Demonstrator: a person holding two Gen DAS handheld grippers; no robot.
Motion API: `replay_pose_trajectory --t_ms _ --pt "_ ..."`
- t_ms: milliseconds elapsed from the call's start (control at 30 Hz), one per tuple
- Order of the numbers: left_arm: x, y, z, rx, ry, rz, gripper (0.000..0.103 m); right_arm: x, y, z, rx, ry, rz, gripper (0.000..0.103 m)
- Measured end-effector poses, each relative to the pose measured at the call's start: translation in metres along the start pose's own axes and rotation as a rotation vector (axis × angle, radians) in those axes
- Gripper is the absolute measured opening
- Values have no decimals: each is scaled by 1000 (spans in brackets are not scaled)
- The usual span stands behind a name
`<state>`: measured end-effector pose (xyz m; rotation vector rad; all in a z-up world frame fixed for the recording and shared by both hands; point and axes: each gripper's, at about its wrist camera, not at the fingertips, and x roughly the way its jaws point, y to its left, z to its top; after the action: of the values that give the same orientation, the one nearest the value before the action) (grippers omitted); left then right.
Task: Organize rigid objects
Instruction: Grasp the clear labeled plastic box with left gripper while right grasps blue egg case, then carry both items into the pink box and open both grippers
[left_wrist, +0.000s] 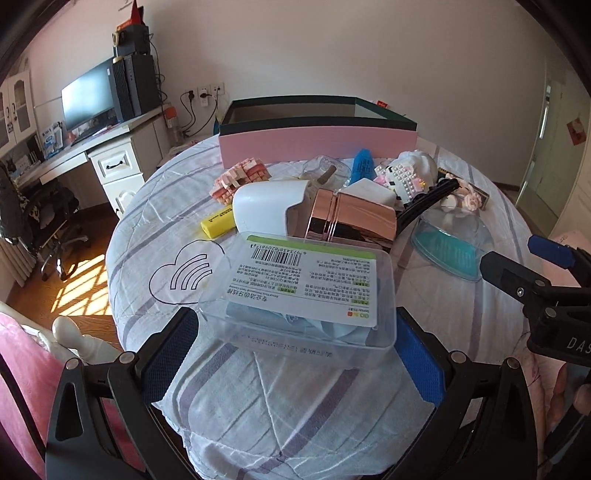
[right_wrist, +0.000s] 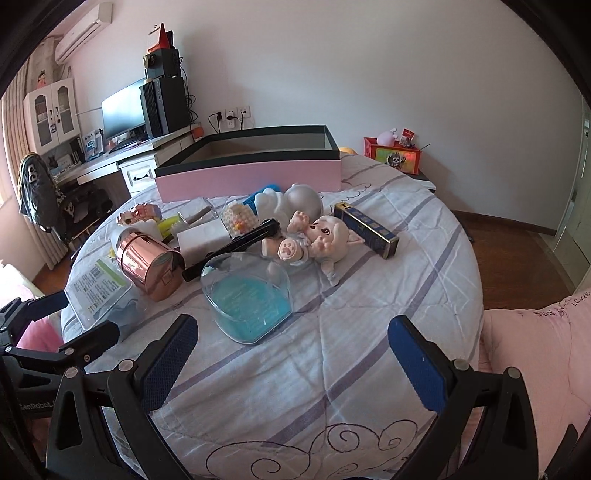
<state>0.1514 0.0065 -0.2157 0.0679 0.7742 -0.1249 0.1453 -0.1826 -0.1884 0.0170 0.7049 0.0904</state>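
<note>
Your landmark is the pink box with the dark rim, standing open at the far side of the round cloth-covered table, its long side running left to right across your view. Everything else lies on the near side of that box in one loose heap. Nearest you from the box is the clear plastic case with the green-edged barcode label; its long axis runs left to right, parallel to the box's front wall, with the label text upside down to you. Your left gripper is level, pointing toward the box, with its jaws spread wide on either side of the case's near end, the blue pads flanking it without clear contact. Your right gripper hovers over bare cloth, jaws equally wide and holding nothing, aimed at the clear heart-shaped dish with the teal base. Between the case and the box lies the rose-gold canister on its side, its long axis left to right. Only the right wrist view shows the pig doll clearly, on its back beside the dark blue-and-gold carton, which angles away from the box's right end; only the left wrist view shows the yellow block in full.
</note>
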Motion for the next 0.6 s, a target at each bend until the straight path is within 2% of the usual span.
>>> replay_pose_trajectory --t_ms 67,167,333,433,500,533,600 --pt "7 4 2 -24 20 -32 96 10 1 3 0 9 5 103" --pt "10 9 4 -40 14 -56 96 22 3 9 -2 19 30 103" --pt "6 8 4 -12 -1 -50 95 47 6 16 -11 57 81 103" --pt "-2 9 5 -8 -17 -61 95 52 8 16 -33 63 110 85" --pt "-5 10 7 -14 -25 -66 95 50 10 15 -47 55 133 64" --pt "-7 11 8 -16 -27 -68 95 49 12 15 -50 53 142 59" --pt "-12 11 9 -15 -41 -80 95 45 13 13 -61 52 139 59"
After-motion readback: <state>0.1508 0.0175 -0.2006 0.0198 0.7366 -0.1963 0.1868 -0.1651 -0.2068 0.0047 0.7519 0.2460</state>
